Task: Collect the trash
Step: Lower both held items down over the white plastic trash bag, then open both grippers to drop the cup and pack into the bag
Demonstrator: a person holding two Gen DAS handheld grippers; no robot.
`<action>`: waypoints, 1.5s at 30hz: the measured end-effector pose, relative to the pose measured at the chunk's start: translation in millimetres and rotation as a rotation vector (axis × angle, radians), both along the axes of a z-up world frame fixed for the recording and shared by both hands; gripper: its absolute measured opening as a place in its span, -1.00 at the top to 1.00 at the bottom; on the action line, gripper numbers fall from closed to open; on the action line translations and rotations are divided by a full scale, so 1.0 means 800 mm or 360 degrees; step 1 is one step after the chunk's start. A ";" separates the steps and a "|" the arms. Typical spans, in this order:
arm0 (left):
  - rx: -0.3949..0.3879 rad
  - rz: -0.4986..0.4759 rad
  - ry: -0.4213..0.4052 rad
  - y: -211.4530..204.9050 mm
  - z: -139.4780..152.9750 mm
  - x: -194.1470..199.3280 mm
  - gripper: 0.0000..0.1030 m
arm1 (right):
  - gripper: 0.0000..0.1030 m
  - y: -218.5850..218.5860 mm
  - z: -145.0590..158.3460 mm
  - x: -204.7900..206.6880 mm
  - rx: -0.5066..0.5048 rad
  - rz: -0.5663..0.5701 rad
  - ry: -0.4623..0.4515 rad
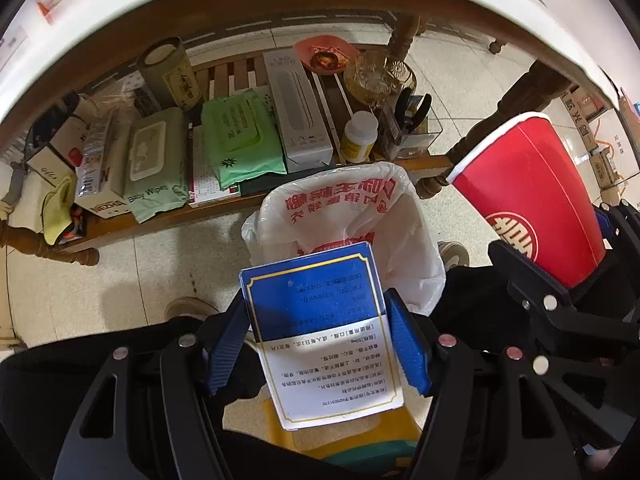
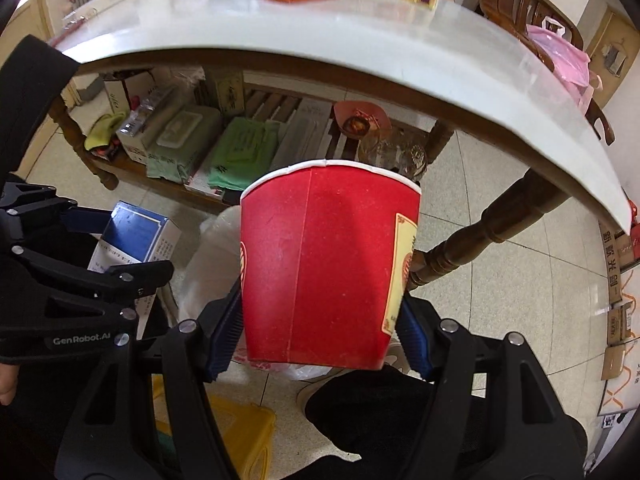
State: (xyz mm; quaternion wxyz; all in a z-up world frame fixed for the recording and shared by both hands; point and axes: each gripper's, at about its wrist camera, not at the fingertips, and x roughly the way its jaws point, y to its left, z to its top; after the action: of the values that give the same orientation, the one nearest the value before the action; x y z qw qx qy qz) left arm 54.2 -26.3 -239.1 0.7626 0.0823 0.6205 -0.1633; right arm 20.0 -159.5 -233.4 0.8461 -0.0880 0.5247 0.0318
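My left gripper point(image 1: 318, 340) is shut on a blue and white medicine box point(image 1: 320, 320) and holds it just above the open white plastic trash bag point(image 1: 340, 208) on the floor. My right gripper point(image 2: 320, 336) is shut on a red paper cup point(image 2: 324, 264), held upright-tilted beside the left gripper and above the same bag point(image 2: 208, 248). The cup also shows at the right of the left wrist view point(image 1: 532, 196). The box also shows at the left of the right wrist view point(image 2: 132, 240).
A white-topped table point(image 2: 360, 48) with wooden legs point(image 2: 472, 236) stands ahead. Its lower shelf point(image 1: 168, 216) holds wipe packs, boxes, a pill bottle point(image 1: 358, 136) and a pink dish. A yellow container point(image 2: 240, 432) lies on the tiled floor below. Cardboard boxes point(image 2: 616, 280) stand at the right.
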 end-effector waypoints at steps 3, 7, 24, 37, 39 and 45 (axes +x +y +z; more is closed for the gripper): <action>-0.0001 -0.0017 0.0021 -0.003 -0.018 0.011 -0.26 | -0.29 -0.001 -0.019 0.009 -0.0034 -0.0002 0.0030; -0.0008 -0.0015 0.0076 -0.006 -0.039 0.028 -0.26 | -0.29 -0.002 -0.047 0.023 -0.0052 0.0012 0.0094; -0.0044 0.0117 0.0408 -0.016 -0.158 0.084 -0.26 | -0.29 0.003 -0.181 0.048 -0.0002 0.0065 0.0488; -0.0103 0.0220 0.0540 -0.019 -0.229 0.105 -0.28 | -0.30 -0.005 -0.245 0.064 0.0132 -0.0018 0.0690; -0.0114 0.0244 0.0567 -0.016 -0.232 0.107 -0.30 | -0.49 0.000 -0.248 0.063 0.0105 0.0000 0.0685; -0.0115 0.0276 0.0555 -0.012 -0.232 0.108 -0.53 | -0.59 0.005 -0.244 0.060 0.0110 0.0012 0.0649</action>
State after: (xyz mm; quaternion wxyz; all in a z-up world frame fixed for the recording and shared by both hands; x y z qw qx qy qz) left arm 140.8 -36.3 -424.6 0.6571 -0.0284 0.7418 -0.1311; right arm 68.1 -155.6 -428.8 0.7247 -0.0525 0.6835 0.0702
